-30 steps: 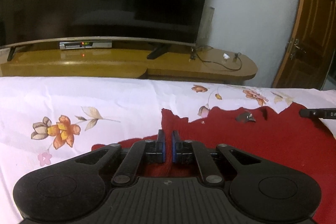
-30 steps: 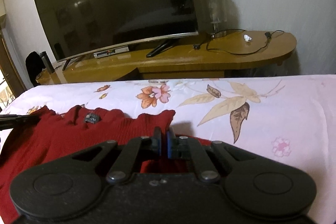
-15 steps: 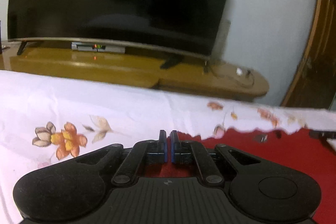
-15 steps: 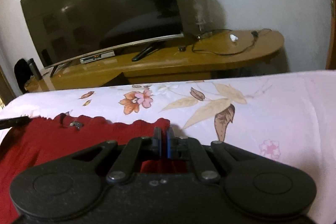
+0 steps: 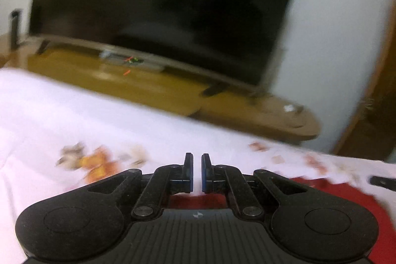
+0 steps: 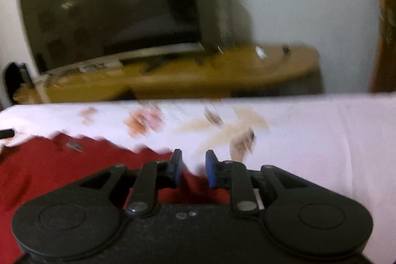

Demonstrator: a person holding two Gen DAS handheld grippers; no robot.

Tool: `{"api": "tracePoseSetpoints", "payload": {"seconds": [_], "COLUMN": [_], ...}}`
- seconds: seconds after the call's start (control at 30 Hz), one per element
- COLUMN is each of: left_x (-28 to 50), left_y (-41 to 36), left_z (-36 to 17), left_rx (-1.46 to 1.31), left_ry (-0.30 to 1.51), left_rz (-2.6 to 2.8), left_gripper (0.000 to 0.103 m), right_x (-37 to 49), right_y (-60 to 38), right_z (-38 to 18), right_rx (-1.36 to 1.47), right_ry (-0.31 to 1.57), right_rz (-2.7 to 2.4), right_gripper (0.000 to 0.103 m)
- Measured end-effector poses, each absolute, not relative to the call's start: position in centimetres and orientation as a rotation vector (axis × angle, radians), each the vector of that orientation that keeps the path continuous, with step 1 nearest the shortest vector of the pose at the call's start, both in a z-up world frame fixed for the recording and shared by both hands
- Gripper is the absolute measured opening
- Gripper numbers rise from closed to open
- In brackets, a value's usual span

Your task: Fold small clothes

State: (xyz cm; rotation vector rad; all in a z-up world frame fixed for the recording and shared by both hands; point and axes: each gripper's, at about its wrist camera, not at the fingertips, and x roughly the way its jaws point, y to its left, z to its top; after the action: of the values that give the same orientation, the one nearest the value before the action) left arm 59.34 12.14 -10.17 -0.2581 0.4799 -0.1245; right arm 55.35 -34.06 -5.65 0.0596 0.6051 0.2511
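A dark television (image 5: 168,6) fills the upper half of both views, standing on a long wooden stand (image 6: 222,71). Below it, a bed sheet (image 6: 309,130) with a blurred flower print spans the middle of each frame. The red garment (image 6: 74,165) lies flat on the sheet, at lower left in the right wrist view and at lower right in the left wrist view (image 5: 334,189). The left tool (image 5: 197,172), bottom centre, is clenched, a thin slit between its pads; red cloth shows beneath them, but a grip cannot be told. The right tool (image 6: 193,171) is opening, jaws apart with the garment's edge lying loose between them.
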Motion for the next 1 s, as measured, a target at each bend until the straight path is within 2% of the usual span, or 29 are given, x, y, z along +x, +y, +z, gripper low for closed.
{"api": "tracePoseSetpoints", "payload": {"seconds": [0.13, 0.27, 0.33, 0.4, 0.43, 0.47, 0.6, 0.73, 0.9, 0.93, 0.97, 1.0], "left_x": [59.3, 59.4, 59.3, 59.4, 59.5, 59.5, 60.5, 59.7, 55.2, 54.7, 53.9, 53.7], "left_y": [4.1, -0.8, -0.3, 1.9, 3.0, 4.1, 8.8, 8.0, 3.8, 2.2, 1.4, 0.1], "left_z": [-9.3, -11.7, -12.8, -12.9, -13.0, -13.1, -13.3, -12.6, -10.1, -10.3, -10.2, -10.6], "left_rx": [-0.056, 0.086, 0.112, 0.088, 0.105, 0.120, 0.001, 0.041, 0.037, 0.048, 0.055, 0.059], "left_ry": [0.528, 0.605, 0.615, 0.620, 0.618, 0.616, 0.652, 0.639, 0.522, 0.523, 0.532, 0.538], "left_rz": [-0.387, -0.488, -0.478, -0.433, -0.388, -0.334, -0.253, -0.224, -0.354, -0.391, -0.422, -0.451], "left_gripper": [0.004, 0.004, 0.004, 0.004, 0.005, 0.005, 0.005, 0.005, 0.006, 0.012, 0.029, 0.040], "right_x": [55.0, 55.3, 55.8, 55.9, 56.1, 56.3, 56.5, 56.4, 51.9, 51.2, 50.7, 50.2], "right_y": [-29.2, -22.5, -21.6, -22.6, -23.9, -25.2, -32.2, -32.6, -30.8, -29.6, -28.0, -26.4], "right_z": [-4.2, -5.5, -6.8, -7.1, -7.0, -7.2, -7.9, -7.4, -4.4, -4.3, -4.4, -4.7], "right_rx": [0.013, -0.117, -0.157, -0.169, -0.157, -0.173, -0.091, -0.052, 0.003, 0.011, 0.014, 0.006], "right_ry": [0.617, 0.683, 0.724, 0.719, 0.718, 0.724, 0.746, 0.745, 0.654, 0.654, 0.666, 0.686], "right_rz": [0.433, 0.562, 0.572, 0.556, 0.530, 0.457, 0.305, 0.282, 0.385, 0.428, 0.475, 0.519], "right_gripper": [0.021, 0.022, 0.024, 0.038, 0.040, 0.037, 0.036, 0.038, 0.038, 0.038, 0.038, 0.037]}}
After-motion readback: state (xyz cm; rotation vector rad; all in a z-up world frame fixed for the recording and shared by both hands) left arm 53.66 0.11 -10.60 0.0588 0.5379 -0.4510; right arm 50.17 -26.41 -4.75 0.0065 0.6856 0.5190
